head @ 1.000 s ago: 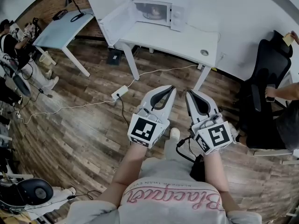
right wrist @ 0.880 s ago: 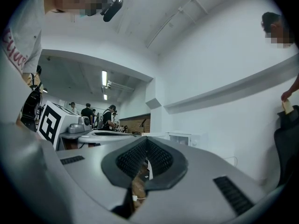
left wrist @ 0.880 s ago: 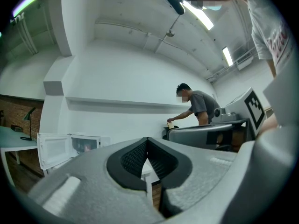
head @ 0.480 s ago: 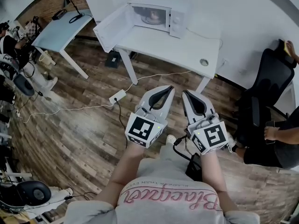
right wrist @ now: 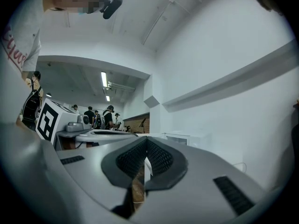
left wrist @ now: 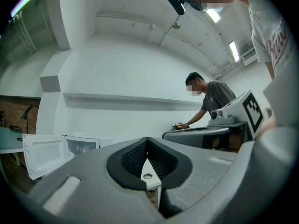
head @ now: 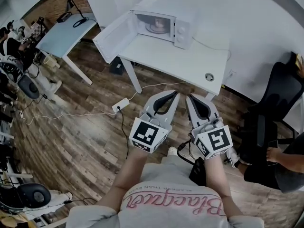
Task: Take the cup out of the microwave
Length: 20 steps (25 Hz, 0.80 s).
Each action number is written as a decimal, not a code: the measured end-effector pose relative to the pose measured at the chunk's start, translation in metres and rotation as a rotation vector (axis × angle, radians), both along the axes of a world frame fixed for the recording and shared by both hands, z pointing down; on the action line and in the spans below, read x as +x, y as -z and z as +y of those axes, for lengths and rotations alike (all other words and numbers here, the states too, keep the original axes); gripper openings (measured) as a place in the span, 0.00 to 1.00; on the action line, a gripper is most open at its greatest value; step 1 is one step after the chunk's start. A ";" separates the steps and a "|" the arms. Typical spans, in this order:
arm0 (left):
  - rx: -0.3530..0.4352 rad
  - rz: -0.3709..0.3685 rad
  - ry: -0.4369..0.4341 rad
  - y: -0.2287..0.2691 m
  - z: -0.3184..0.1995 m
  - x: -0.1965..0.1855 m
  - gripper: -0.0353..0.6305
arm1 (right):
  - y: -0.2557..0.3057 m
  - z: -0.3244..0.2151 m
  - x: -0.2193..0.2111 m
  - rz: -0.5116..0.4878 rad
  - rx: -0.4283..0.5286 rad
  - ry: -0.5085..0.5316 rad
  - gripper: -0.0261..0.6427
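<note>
The step in hand looks like the approach, with nothing yet grasped. In the head view the white microwave sits at the upper centre of the frame on the far left end of a white table. Its door is swung wide open toward the left. A pale pinkish shape in the cavity is probably the cup, though it is too small to make out its handle or rim. The left gripper and the right gripper are held side by side in the lower centre, over the wooden floor. Both point toward the table's near edge and are well apart from the microwave. Each gripper's own view shows its ribbed pads meeting at the tips with nothing between them, so both tools are closed and empty. The left gripper view also catches the microwave with its open door at the lower left. With the door already open, the next move probably calls for closing the distance to the table. One gripper would then spread its jaws before entering the cavity, go in level through the opening clear of the door, and close on the cup's wall. A power strip and its cables lie on the floor between the person and the table, and could get underfoot.
</note>
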<state>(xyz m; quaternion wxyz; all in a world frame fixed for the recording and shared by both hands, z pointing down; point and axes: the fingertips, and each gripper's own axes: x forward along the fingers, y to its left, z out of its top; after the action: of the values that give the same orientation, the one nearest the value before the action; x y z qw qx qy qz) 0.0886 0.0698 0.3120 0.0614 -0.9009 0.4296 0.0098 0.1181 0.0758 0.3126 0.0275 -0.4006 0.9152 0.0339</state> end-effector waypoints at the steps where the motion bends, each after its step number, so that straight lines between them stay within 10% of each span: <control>1: 0.000 0.002 0.001 0.000 -0.006 0.004 0.06 | 0.000 -0.005 0.002 0.003 0.002 0.007 0.06; 20: 0.018 0.029 0.099 0.000 -0.068 0.006 0.06 | -0.007 -0.075 0.010 0.016 0.002 0.102 0.06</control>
<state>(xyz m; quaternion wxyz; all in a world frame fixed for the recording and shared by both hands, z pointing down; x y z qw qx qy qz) 0.0948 0.0013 0.3116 0.0638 -0.8776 0.4745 0.0236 0.1281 0.0003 0.3196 0.0223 -0.3532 0.9346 0.0364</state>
